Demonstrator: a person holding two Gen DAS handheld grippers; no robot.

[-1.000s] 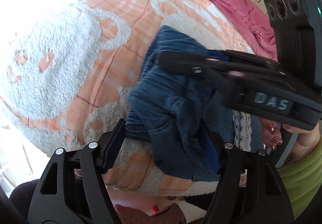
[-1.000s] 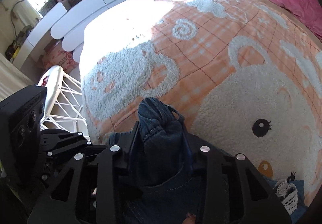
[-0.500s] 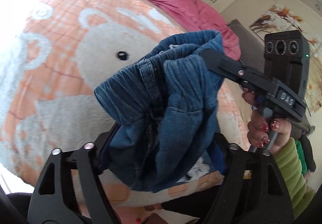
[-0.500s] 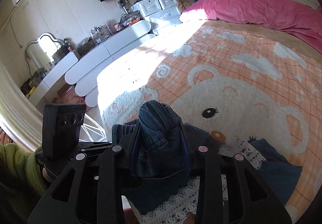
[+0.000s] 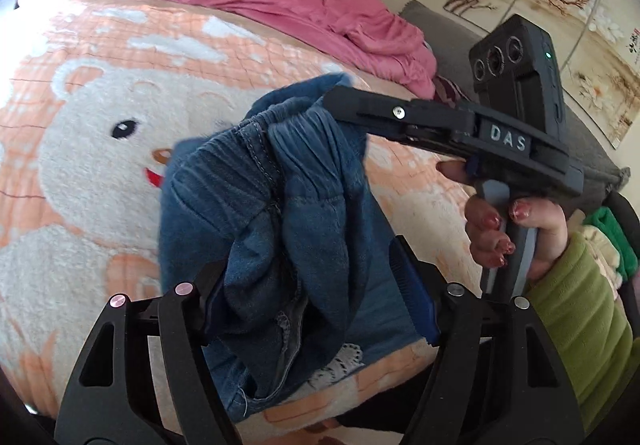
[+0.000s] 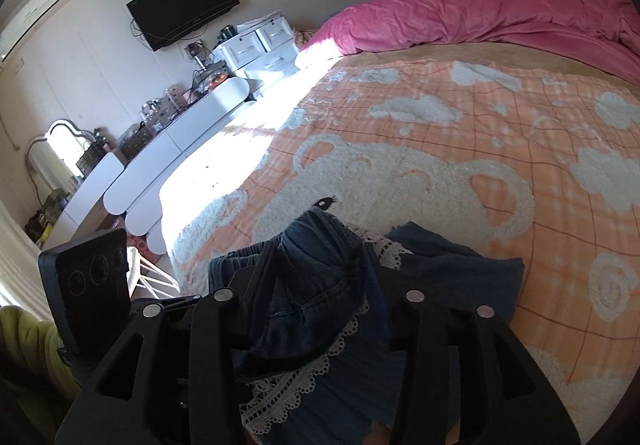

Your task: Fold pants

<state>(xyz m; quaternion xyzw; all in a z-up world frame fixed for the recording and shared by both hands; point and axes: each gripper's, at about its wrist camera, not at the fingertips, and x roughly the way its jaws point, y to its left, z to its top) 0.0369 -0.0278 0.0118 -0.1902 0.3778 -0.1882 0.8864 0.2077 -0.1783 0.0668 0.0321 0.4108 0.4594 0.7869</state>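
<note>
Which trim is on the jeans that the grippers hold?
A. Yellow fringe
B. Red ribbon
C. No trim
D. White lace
D: white scalloped lace runs along an edge of the jeans in the right wrist view, and a bit of it also shows under the denim in the left wrist view.

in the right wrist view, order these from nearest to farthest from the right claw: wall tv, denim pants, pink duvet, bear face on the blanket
1. denim pants, between the fingers of the right claw, at the bed's near edge
2. bear face on the blanket, just beyond the pants
3. pink duvet, along the bed's far side, upper right
4. wall tv, on the far wall, upper left
</note>
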